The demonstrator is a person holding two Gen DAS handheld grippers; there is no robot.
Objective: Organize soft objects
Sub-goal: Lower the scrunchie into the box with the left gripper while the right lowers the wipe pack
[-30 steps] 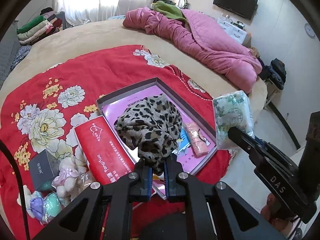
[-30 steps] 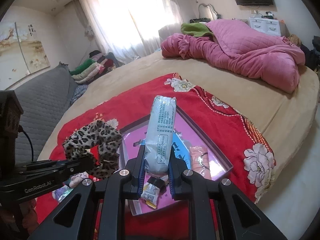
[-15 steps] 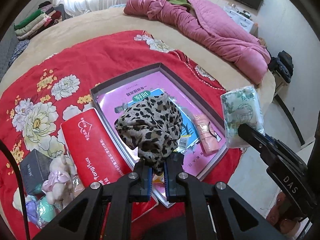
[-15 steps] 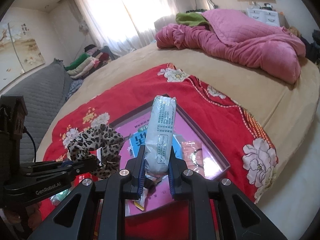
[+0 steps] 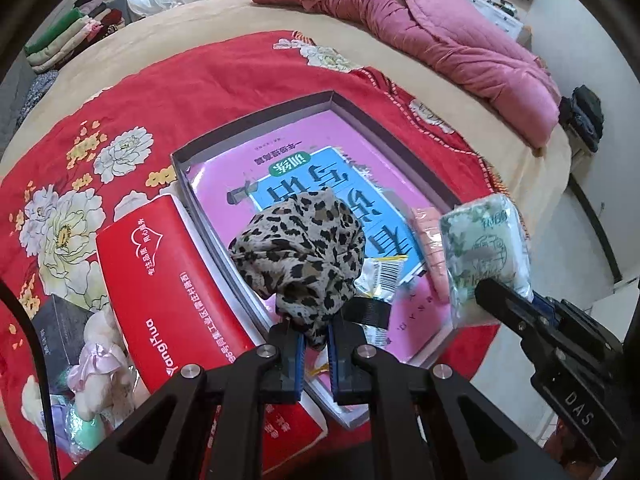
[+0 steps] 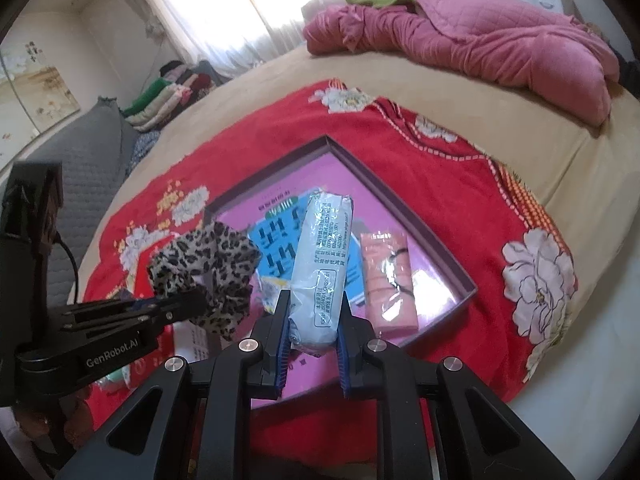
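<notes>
**Left-wrist and right-wrist views: two soft items held above an open box**

Left-wrist view, nearest: the left gripper (image 5: 316, 340) has its jaws nearly closed, pinching the lower edge of a leopard-print scrunchie (image 5: 300, 256), which bunches up above the fingertips. To its right, the right gripper (image 5: 486, 286) clamps a tissue pack (image 5: 484, 256); in the right-wrist view the jaws are slightly parted around the pack's lower end, and the pack stands upright between them. Both items hang over a shallow open box (image 5: 256, 128) holding a pink booklet (image 5: 248, 164), a blue booklet (image 5: 360, 208) and a pink packet (image 6: 388, 276). A red carton (image 5: 160, 280) lies beside the box's left wall. Beneath is a red floral blanket (image 5: 200, 80) on a tan bed (image 5: 224, 16); farthest, a crumpled pink quilt (image 5: 440, 32).
</notes>
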